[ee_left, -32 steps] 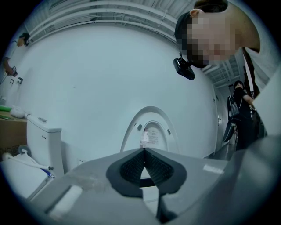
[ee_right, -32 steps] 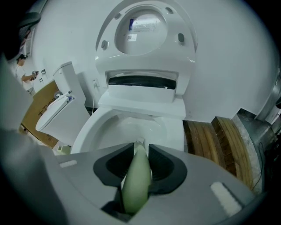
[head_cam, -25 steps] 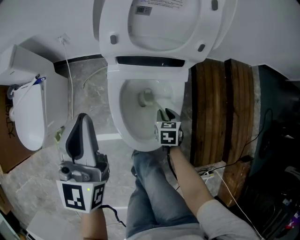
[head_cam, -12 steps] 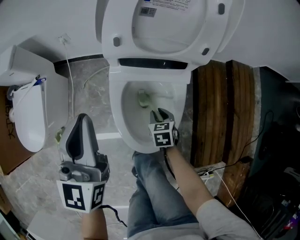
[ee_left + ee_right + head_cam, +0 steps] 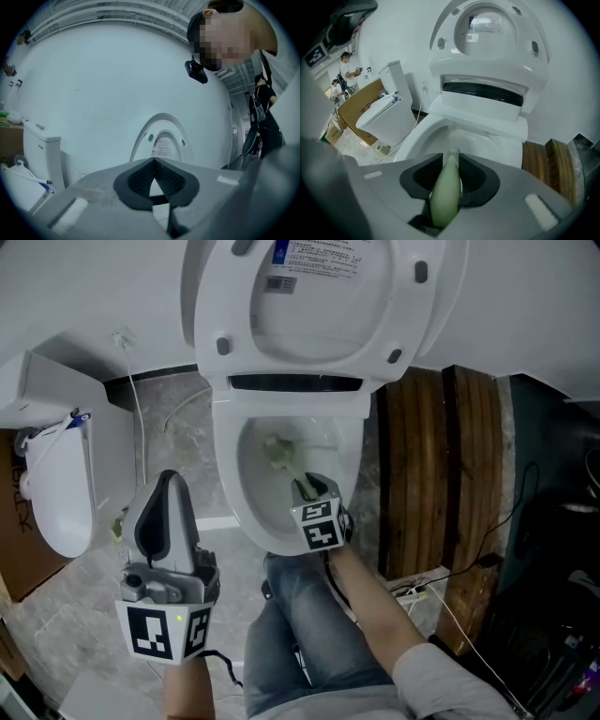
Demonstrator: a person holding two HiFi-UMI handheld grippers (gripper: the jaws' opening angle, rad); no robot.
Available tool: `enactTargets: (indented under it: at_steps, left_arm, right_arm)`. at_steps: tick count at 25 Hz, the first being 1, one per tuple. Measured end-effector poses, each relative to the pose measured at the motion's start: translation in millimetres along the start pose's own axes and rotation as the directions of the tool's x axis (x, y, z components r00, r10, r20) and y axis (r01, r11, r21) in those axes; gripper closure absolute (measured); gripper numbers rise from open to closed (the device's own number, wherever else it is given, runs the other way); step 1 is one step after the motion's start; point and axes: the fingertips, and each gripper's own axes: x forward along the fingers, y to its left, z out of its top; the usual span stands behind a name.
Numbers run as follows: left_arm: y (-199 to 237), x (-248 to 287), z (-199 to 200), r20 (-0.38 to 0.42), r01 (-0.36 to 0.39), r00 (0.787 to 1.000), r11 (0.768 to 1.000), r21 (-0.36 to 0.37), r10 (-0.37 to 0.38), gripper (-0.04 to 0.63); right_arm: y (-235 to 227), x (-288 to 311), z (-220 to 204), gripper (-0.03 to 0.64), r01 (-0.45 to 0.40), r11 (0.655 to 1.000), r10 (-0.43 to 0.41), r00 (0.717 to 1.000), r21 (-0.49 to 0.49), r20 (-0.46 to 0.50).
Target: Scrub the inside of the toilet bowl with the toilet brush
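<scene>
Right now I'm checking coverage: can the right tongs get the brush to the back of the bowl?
Probably yes: the lid is up, and the right tongs hold the brush inside the open bowl, nothing between.

the right tool hides much of the toilet brush; the lid is cropped at top.

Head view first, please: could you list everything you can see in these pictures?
toilet bowl: one, white, centre.
lid: one, white, raised behind the toilet bowl.
toilet brush: one, pale green, head inside the toilet bowl.
second toilet: one, white, left.
wooden planks: several, brown, right of the toilet bowl.
leg: one, blue jeans, bottom centre.
left gripper: one, grey, shut, empty, above the floor.
right gripper: one, grey, shut on the toilet brush.
</scene>
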Motion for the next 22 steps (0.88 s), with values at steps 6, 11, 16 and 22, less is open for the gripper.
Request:
enactTargets:
  at_steps: [6,11,16,22]
  left_arm:
    - [-12.2,-8.7,10.3,0.002,0.027,1.0,1.0,0.013,-0.027,0.592]
    - [-34.9,-32.7,30.0,0.018,0.071,0.997,0.997,0.02,-0.071,0.592]
    - [-58.3,-67.2,53.1,0.027,0.106,0.994,0.994,0.029,-0.107,0.592]
    - [-85.0,-108.2,82.0,0.028,0.147,0.988,0.988,0.051,-0.149,0.592]
  right_arm:
    - [-3.4,-28.4,-12.9,0.511,0.018,0.992,-0.021,0.999,0.121,0.029]
    - [0.9,-75.3,-19.7,0.511,0.041,0.983,-0.059,0.994,0.177,0.096]
    - [14.8,-140.0,-18.3,0.509,0.063,0.973,-0.104,0.979,0.22,0.175]
    - [30.1,-215.3,-17.2,0.509,0.1,0.967,-0.16,0.953,0.233,0.257]
